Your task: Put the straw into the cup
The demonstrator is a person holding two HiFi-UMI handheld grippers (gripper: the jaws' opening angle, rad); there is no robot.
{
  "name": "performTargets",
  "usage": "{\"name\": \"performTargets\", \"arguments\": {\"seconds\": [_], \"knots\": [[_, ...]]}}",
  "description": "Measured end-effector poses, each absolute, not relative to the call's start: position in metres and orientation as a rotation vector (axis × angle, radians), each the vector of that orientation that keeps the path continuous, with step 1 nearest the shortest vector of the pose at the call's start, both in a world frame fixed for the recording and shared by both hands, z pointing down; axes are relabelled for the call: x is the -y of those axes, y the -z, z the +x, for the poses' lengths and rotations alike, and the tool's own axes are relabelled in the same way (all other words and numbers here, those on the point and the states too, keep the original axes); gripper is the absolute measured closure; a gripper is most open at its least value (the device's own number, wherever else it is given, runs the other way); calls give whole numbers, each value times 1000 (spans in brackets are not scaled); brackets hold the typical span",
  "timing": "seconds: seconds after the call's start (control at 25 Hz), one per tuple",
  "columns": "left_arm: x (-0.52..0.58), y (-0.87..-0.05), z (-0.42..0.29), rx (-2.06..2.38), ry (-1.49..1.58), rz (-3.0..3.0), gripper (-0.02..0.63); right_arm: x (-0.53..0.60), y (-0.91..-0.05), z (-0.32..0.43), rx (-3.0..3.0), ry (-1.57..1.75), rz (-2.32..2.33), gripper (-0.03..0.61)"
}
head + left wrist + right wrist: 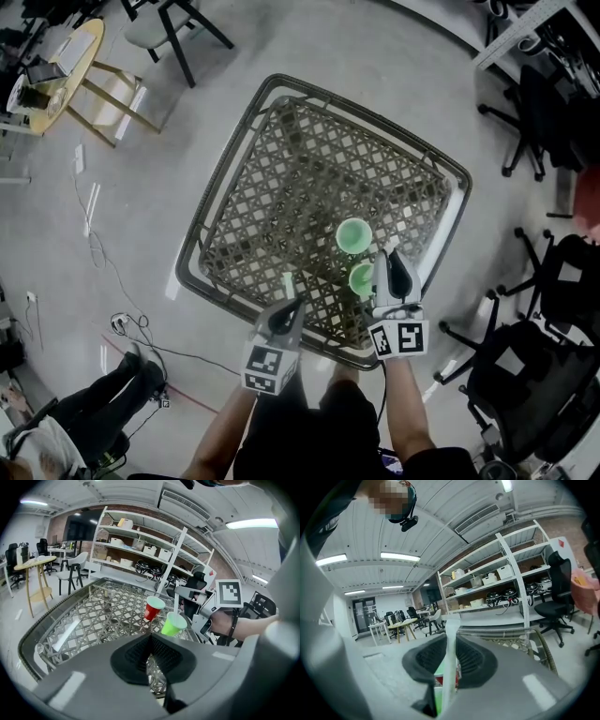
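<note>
Two paper cups stand near the front right corner of the lattice table (202, 225): a red cup (153, 608) and, closer to me, a green cup (173, 624). From above both show green insides, the red cup (353, 235) farther and the green cup (362, 278) nearer. A white straw (176, 603) stands upright with its lower end in the green cup. My right gripper (387, 255) is just right of that cup, shut on the straw (451, 653). My left gripper (298, 302) hovers at the table's front edge, left of the cups, shut and holding nothing.
Black office chairs (525, 122) stand right of the table, another (525, 375) at the lower right. A round wooden table (66, 66) and a chair sit at the far left. Cables (122, 323) trail on the floor. Shelving (140, 550) lines the back wall.
</note>
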State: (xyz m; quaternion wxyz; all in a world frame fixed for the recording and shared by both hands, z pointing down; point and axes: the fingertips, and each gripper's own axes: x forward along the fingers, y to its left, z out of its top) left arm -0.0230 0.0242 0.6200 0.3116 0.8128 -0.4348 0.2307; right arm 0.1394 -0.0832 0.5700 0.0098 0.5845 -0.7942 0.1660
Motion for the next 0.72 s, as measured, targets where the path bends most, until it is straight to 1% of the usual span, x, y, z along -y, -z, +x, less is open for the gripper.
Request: {"name": "performTargets", "arguments": {"seconds": [0.16,0.2,0.28,0.36,0.72], "knots": [[-28,-619,-23,1146,-607,2139,606,80,-571,139,2482,-529,1809,510],[-29,-619,-23,1146,-606,2138,607,79,-571,138,2486,-536,1807,495],[-30,-619,-24,1147,-603,2136,606,78,-570,137,2498,-545,1805,437],[-30,-618,-26,1150,-596,2135,607,76,-570,137,2500,-543,1804,399],[-31,-602,-25,1166,-583,2157,606,69,-556,136,2492,-525,1763,397]]}}
